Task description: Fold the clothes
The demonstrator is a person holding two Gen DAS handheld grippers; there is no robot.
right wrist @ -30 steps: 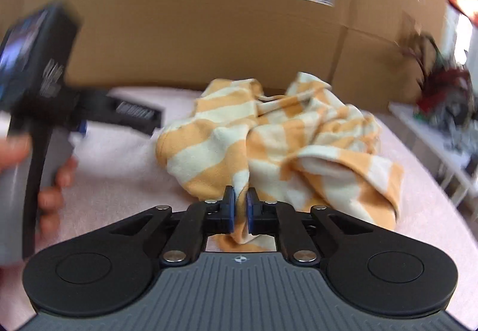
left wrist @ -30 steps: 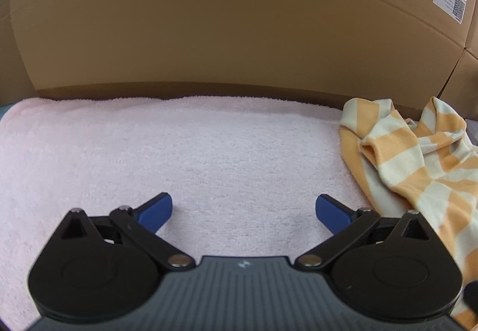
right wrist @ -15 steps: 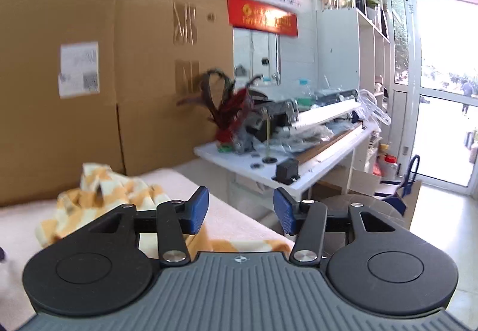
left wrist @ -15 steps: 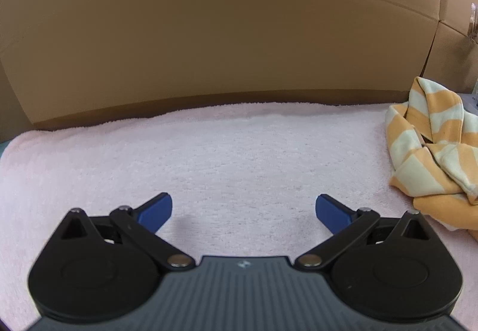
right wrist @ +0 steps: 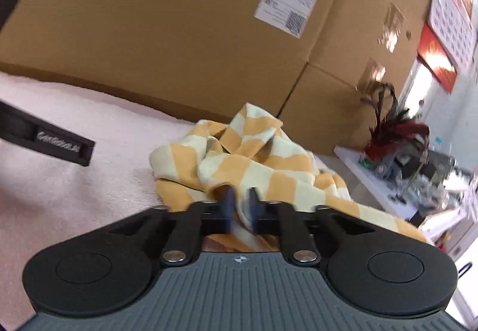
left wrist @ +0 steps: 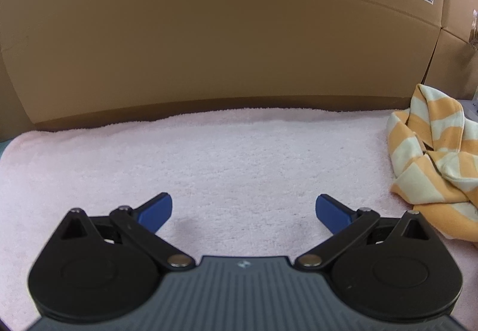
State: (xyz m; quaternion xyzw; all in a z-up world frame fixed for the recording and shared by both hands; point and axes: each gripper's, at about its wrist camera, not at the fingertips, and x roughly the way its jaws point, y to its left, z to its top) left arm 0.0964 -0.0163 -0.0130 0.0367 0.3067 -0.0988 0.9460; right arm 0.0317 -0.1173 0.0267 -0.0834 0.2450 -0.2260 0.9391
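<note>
Left gripper (left wrist: 243,210) spread wide over bare pink towel (left wrist: 227,157). Right gripper (right wrist: 240,204), blurred, pinches a fold of crumpled striped garment (right wrist: 257,157); the garment's far side is cut off in the left view.

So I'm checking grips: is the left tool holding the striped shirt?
No, the left tool is open over bare towel, with the shirt off to its right.

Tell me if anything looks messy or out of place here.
Only the striped shirt: it lies crumpled in a heap at the right end of the pink towel, not spread flat. The right claw is shut on a fold of it; the left claw is open and holds nothing.
</note>
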